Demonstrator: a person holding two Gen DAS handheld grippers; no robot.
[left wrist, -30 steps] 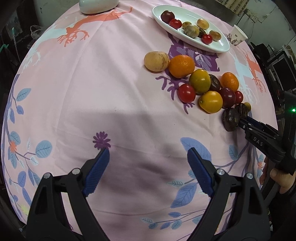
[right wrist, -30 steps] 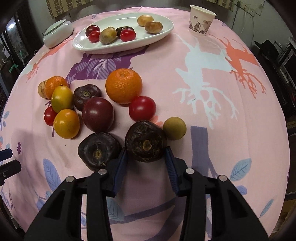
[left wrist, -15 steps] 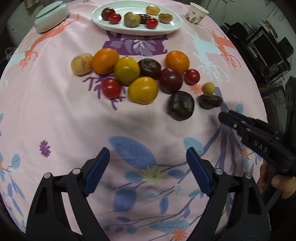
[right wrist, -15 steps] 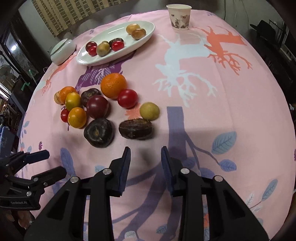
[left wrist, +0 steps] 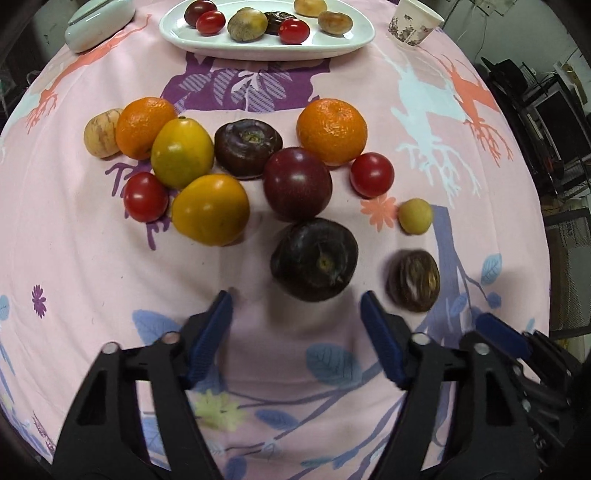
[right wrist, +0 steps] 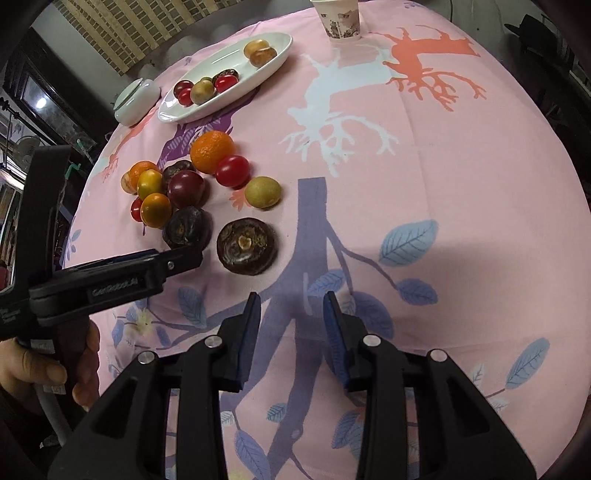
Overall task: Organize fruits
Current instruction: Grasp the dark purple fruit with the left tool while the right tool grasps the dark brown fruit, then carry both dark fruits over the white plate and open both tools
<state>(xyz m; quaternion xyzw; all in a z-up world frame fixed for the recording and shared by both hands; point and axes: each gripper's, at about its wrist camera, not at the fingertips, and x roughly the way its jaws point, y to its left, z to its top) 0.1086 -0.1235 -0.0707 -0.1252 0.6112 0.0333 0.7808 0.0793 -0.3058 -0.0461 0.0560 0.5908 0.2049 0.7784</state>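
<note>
The left gripper (left wrist: 295,301) is closing just short of the dark mangosteen (left wrist: 314,258), gripping nothing. The right gripper (right wrist: 290,302) is hovering narrowly parted, empty, opening slightly.

Tablecloth (left wrist: 92,258): pink w/ blue leaves, purple flowers, coral & white deer shapes. Plate (left wrist: 354,40) white. 2 tangerines (left wrist: 331,131) orange; cherry tomatoes (left wrist: 371,174) red; plum (left wrist: 297,184) dk red; water chestnuts (left wrist: 314,258) near-black purple. Paper cup (left wrist: 413,24) white w/ dk print. My gripper pads (left wrist: 212,332) blue, frames black.
</note>
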